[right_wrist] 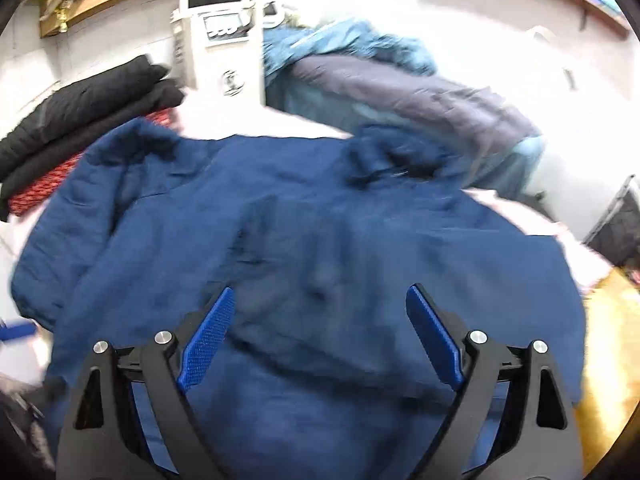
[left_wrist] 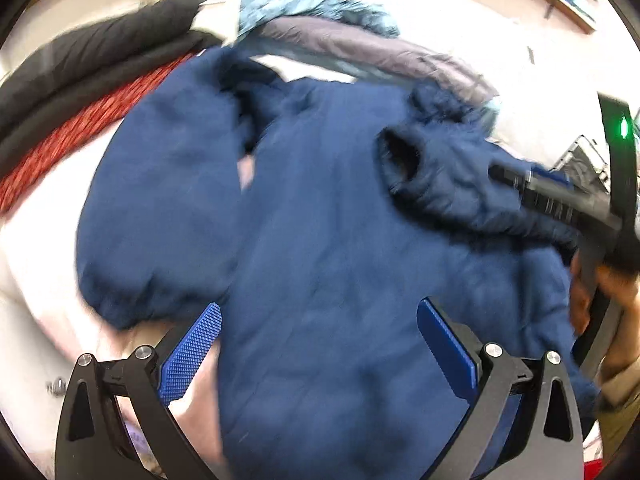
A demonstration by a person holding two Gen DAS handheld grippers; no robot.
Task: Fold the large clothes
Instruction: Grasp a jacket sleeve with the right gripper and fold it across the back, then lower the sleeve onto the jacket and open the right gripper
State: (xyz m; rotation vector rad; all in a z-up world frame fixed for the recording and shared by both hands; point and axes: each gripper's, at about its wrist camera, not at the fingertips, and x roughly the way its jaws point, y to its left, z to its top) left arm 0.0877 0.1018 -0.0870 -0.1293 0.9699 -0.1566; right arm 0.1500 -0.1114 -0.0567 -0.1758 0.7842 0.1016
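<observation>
Left wrist view. Large navy-blue padded jacket [left_wrist: 328, 240] lies spread on a pale pinkish-white table surface [left_wrist: 36, 264]; it is the landmark for all positions below. Left gripper [left_wrist: 318, 344] hangs over the jacket's near part, blue ribbed pads wide apart, nothing between them: released. One sleeve of the jacket lies folded in along its left side, cuff end near the left pad [left_wrist: 192, 356]. At the jacket's right shoulder the right gripper [left_wrist: 520, 184] appears as a dark, motion-blurred bar reaching in over a raised fold of navy cloth; whether it touches the cloth cannot be told from this view. The person's hand [left_wrist: 600, 292] holds that tool at the jacket's right edge. Left of the jacket: a stack of folded black garments [left_wrist: 92, 64] over a red patterned fabric [left_wrist: 76, 128]. Beyond the jacket's far edge: a grey-purple quilted garment [left_wrist: 368, 52] with a light teal garment [left_wrist: 316, 4] above it. Frame blurred overall.

Right wrist view. Same jacket [right_wrist: 312, 240] fills the middle, collar at its far edge. Right gripper [right_wrist: 320, 332] sits above the near half, blue pads spread, gap bare: released, gripping nothing. Left of jacket: black stack [right_wrist: 88, 108], red fabric [right_wrist: 44, 188] under it. Behind the collar: a white machine with a small dark screen [right_wrist: 216, 20]; right of that, the teal garment [right_wrist: 352, 40] and grey-purple quilted garment [right_wrist: 420, 100]. A yellow-tan surface [right_wrist: 608, 340] shows at the jacket's right edge.
</observation>
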